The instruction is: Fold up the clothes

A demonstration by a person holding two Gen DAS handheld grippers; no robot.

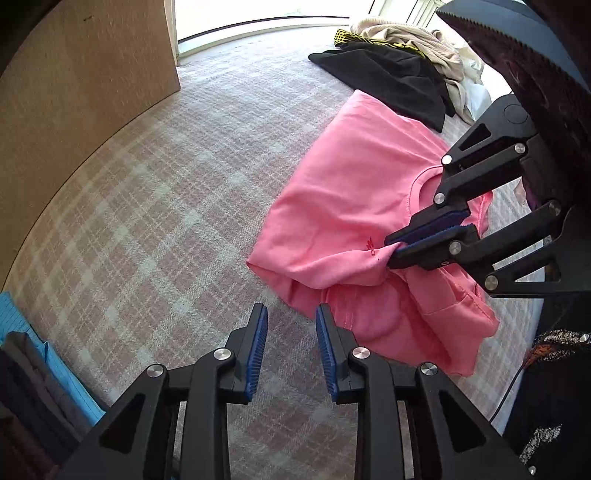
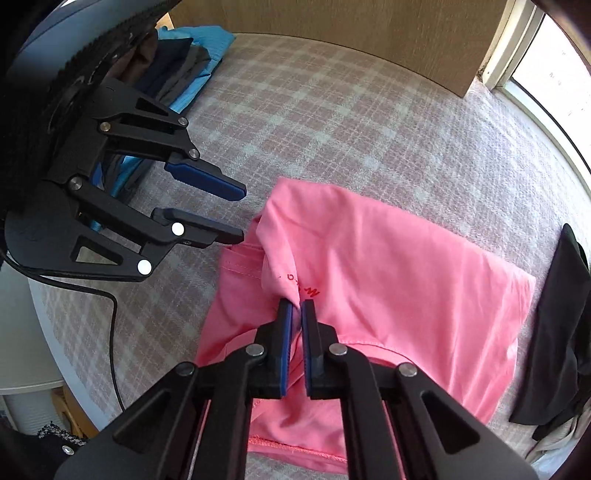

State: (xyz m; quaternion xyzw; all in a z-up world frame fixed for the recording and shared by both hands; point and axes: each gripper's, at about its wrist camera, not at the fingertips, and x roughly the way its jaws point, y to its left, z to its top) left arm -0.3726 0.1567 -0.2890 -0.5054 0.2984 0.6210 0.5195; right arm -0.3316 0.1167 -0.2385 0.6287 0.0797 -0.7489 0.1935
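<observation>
A pink shirt (image 1: 343, 206) lies partly folded on a checked bedspread (image 1: 147, 221), with small red lettering near the fold. My right gripper (image 1: 389, 253) is shut on a pinch of the pink shirt (image 2: 388, 277) close to that lettering, and the cloth bunches between its blue pads. In the right wrist view the right gripper (image 2: 296, 304) shows the same pinch. My left gripper (image 1: 291, 314) stands open just off the shirt's near edge, with only bedspread between its blue pads. The right wrist view has the left gripper (image 2: 242, 214) hanging beside the shirt's corner, holding nothing.
A black garment (image 1: 391, 77) and a beige one (image 1: 417, 40) are heaped beyond the pink shirt. Folded blue and dark clothes (image 2: 184, 70) are stacked at the bed's other end. A wooden headboard (image 1: 81, 92) borders the bed, and a window (image 1: 258, 14) lies behind. A black cable (image 2: 114, 332) hangs off the edge.
</observation>
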